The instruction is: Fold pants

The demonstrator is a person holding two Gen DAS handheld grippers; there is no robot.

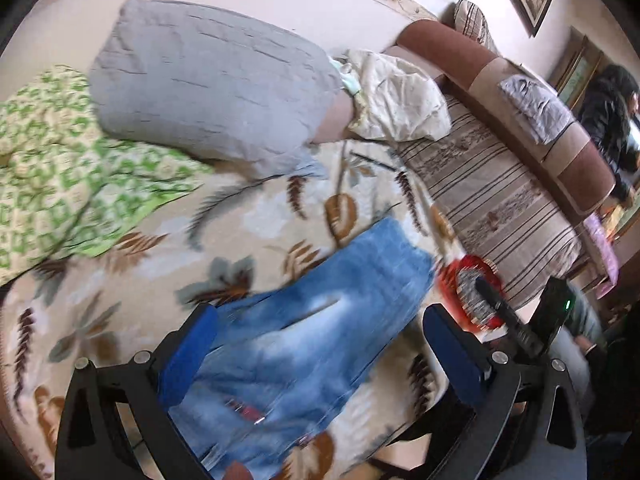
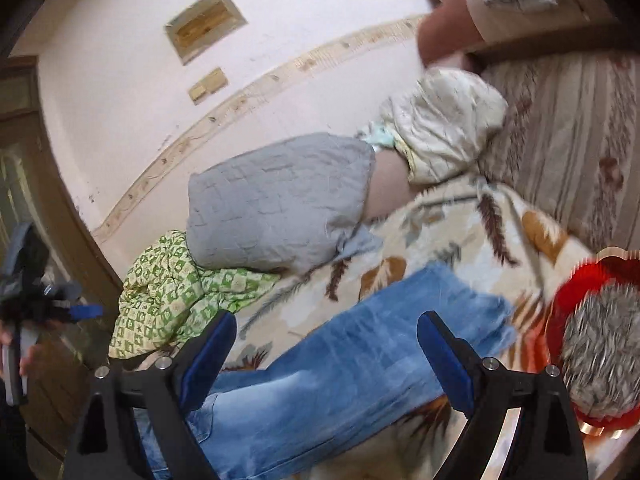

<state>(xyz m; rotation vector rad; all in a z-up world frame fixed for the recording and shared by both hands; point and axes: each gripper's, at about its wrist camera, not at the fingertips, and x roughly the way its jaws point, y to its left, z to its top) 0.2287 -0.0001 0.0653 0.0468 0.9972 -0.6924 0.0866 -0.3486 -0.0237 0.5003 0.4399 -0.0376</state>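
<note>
While the left gripper [image 1: 320, 340] hangs wide open and empty, the jeans [image 1: 304, 320] lie between its fingers at lower centre, their long axis running from lower left to upper right; a shallow pinch could catch one layer only. In the right view, the right gripper [image 2: 326, 356] is equally spread and empty over the jeans [image 2: 352, 352], hem toward the red basket [image 2: 576, 280].
</note>
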